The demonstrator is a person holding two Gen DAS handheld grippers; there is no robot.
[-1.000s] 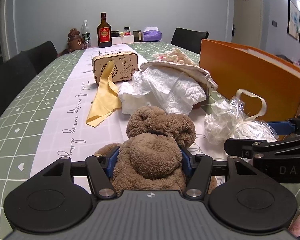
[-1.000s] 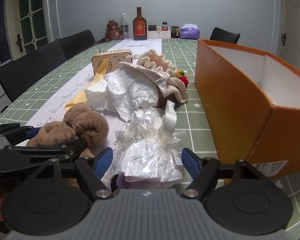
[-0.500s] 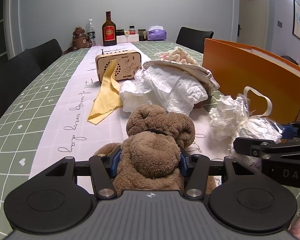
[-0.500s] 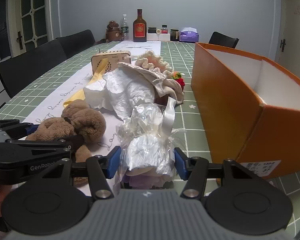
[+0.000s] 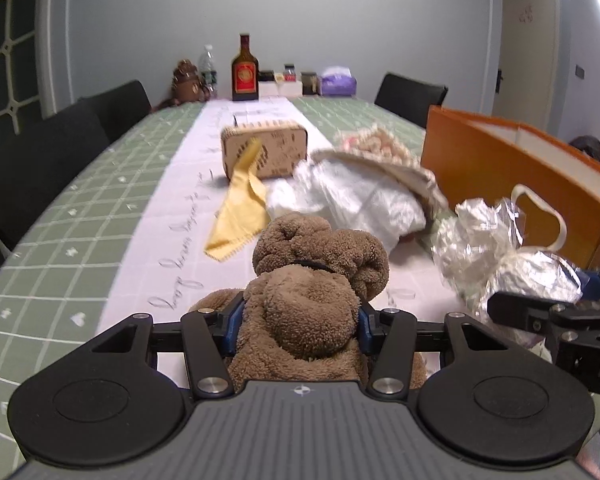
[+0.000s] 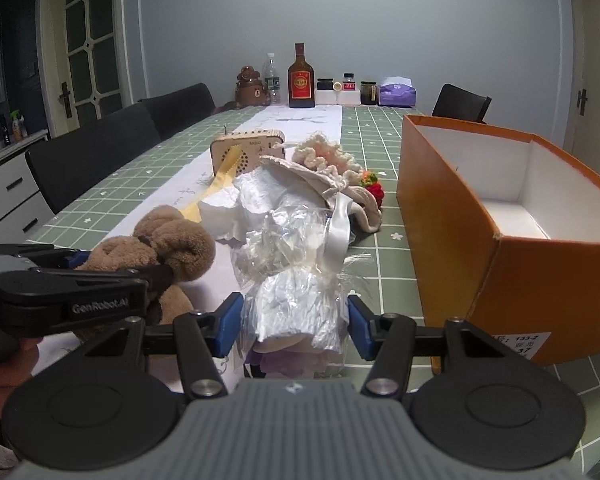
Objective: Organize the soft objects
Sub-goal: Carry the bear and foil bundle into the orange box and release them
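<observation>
My left gripper (image 5: 298,322) is shut on a brown plush toy (image 5: 312,276), which also shows in the right wrist view (image 6: 168,246). My right gripper (image 6: 294,320) is shut on a clear crinkly bag with a white ribbon (image 6: 300,268), seen in the left wrist view (image 5: 500,248) too. Both items are held low over the table. An open orange box (image 6: 500,216) stands to the right, its white inside bare. A heap of white cloth (image 6: 268,200), a cream knitted piece (image 6: 328,160) and a yellow cloth (image 5: 240,208) lie ahead.
A wooden radio (image 5: 264,150) stands behind the heap. A bottle (image 6: 301,78), jars, a tissue box (image 6: 396,90) and a bear figure (image 6: 252,88) sit at the table's far end. Black chairs (image 6: 100,152) line the left side.
Both grippers closed onto their items and have lifted slightly; the right jaws tightened on the bag. The views rose and shifted a little toward the box.
</observation>
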